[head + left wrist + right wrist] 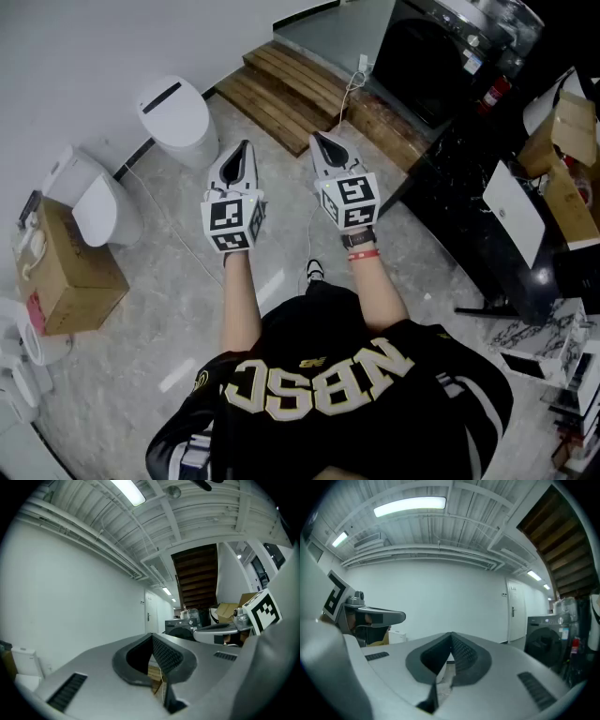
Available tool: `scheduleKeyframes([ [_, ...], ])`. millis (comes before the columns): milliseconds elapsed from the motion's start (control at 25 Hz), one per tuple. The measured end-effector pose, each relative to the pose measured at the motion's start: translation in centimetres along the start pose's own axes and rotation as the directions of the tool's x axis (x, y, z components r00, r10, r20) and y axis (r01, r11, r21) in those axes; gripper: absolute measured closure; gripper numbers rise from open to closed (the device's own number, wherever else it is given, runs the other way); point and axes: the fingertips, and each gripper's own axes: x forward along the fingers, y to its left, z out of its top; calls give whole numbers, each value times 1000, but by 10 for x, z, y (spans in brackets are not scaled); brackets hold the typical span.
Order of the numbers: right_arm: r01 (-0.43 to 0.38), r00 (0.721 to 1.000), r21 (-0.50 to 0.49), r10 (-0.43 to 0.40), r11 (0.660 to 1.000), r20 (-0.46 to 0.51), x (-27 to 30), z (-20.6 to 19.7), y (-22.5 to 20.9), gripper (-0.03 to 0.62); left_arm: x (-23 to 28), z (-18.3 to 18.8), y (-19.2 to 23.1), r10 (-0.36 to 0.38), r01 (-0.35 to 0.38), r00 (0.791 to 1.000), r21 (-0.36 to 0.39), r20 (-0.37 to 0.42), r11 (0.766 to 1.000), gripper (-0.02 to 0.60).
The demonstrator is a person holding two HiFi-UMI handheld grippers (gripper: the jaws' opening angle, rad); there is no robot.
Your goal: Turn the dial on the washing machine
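Left gripper (245, 148) and right gripper (322, 142): ribbed jaws together, empty; black washing machine (427, 58) beyond.

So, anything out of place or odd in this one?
Nothing spilled or broken. One oddity: a white cable trails loose across the wooden platform onto the floor, near the washing machine.

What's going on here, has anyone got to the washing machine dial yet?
Not yet. A person stands on the marble floor holding the left gripper and the right gripper out level, side by side. Both have their jaws together with nothing between them. The dark washing machine sits ahead and to the right, past the wooden platform, well clear of both grippers, so the dial is untouched.
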Motion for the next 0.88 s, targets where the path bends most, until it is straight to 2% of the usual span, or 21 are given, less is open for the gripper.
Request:
scheduleKeyframes([
  [400,40,999,34,-40,999,13,77,-4,-125,588,156,-13,-30,-59,58,998,-15,-15,998,568],
  [560,60,998,57,-60,997,1,98,-18,-162,588,196,-27,-39,-74,73,997,-21,-27,997,568],
  [880,129,991,87,-131,988,21,127,-26,-227,588,282,-36,-57,-154,154,988,-11,-27,988,566],
])
